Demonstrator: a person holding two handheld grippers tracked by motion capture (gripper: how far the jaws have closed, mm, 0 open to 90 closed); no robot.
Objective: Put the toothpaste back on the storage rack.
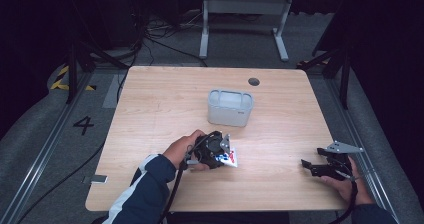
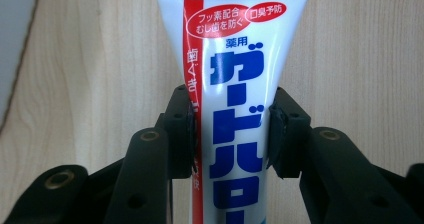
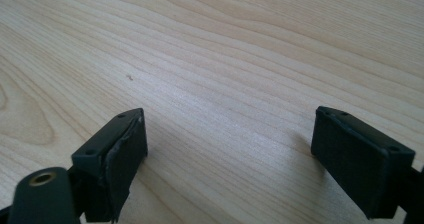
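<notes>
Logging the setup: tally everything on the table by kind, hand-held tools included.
White plastic toothpaste tube with blue and red print: 1
Translucent white plastic bin: 1
Black two-jaw hand-held tools: 2, left tool, right tool
Total: 4

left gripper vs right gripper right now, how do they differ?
The left gripper is shut on the toothpaste tube, pads against both its sides; the right gripper is open with bare wood between its jaws. In the high view the left gripper sits near the table's middle front, the right gripper near its right edge. Both are black, two-jawed and hand-held low over the table.
</notes>
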